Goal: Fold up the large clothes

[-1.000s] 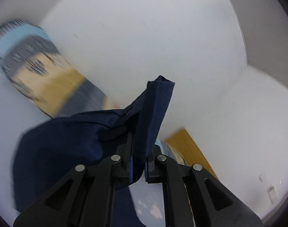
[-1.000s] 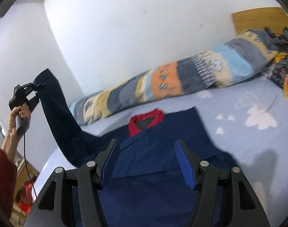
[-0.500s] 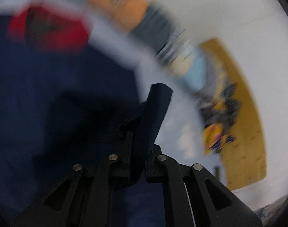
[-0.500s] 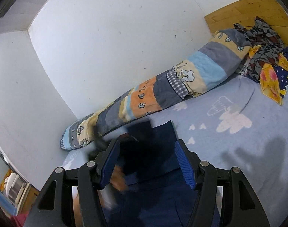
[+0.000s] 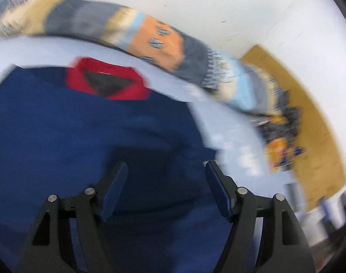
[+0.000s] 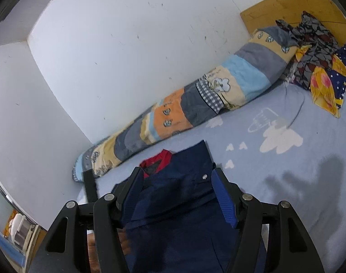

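Note:
A navy garment (image 5: 82,136) with a red collar (image 5: 107,84) lies on a pale blue bed sheet (image 6: 286,159). It also shows in the right wrist view (image 6: 179,195), its red collar (image 6: 159,162) toward the wall. My left gripper (image 5: 166,170) is open and empty, just above the garment's right part; the view is blurred by motion. My right gripper (image 6: 176,182) is open and empty, hovering over the garment. Part of the left gripper's body (image 6: 90,187) shows at the garment's left side.
A long patchwork bolster (image 6: 195,104) lies along the white wall. A heap of patterned clothes (image 6: 318,68) sits at the bed's head by a wooden headboard (image 6: 298,2). A hand's shadow (image 6: 309,182) falls on the sheet at right.
My left gripper has let go of the navy sleeve and opened, having swung down from high in the air over the garment. The sleeve now lies folded onto the body.

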`<state>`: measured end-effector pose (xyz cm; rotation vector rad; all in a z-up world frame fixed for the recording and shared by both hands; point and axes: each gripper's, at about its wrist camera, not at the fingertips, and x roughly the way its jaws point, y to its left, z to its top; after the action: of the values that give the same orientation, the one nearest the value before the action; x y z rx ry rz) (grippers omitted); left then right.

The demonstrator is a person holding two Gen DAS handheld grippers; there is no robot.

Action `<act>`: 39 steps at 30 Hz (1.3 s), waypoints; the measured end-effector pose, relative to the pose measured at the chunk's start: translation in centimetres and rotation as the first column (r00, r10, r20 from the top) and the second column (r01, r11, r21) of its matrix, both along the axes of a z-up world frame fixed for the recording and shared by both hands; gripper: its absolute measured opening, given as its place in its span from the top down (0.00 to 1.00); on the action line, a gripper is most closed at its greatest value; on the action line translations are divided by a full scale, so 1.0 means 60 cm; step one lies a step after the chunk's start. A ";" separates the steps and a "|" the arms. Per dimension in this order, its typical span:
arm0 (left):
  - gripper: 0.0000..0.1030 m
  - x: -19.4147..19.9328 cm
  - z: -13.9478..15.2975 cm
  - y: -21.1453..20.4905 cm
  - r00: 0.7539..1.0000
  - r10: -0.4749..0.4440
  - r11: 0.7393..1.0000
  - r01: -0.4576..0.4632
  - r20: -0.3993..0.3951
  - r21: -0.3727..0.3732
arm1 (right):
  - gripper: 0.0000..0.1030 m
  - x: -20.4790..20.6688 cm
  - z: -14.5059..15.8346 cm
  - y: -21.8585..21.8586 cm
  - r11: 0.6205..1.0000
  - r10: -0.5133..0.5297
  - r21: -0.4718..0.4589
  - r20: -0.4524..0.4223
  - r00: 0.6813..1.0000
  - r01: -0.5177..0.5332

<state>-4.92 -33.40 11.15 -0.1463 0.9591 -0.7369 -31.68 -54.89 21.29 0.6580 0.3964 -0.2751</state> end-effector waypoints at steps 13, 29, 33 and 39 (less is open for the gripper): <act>0.31 -0.078 -0.075 0.170 0.988 0.085 0.877 -0.136 0.129 0.462 | 0.37 0.115 -0.151 0.061 0.981 0.165 -0.011 -0.481 0.861 -0.194; 0.31 -0.264 -0.087 0.276 0.985 0.035 0.875 -0.111 0.167 0.472 | 0.38 0.044 -0.258 0.264 0.903 0.207 -0.157 -0.655 0.727 -0.399; 0.31 -0.275 -0.085 0.290 0.984 0.037 0.883 -0.113 0.172 0.455 | 0.38 0.013 -0.258 0.295 0.897 0.211 -0.170 -0.648 0.732 -0.409; 0.31 -0.282 -0.075 0.298 0.979 0.030 0.893 -0.117 0.202 0.435 | 0.40 -0.013 -0.240 0.322 0.893 0.225 -0.180 -0.616 0.755 -0.413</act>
<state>-21.82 -15.52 6.66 0.2862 0.9098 -0.4349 -32.43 -35.57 6.92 0.1676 1.0321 -0.1941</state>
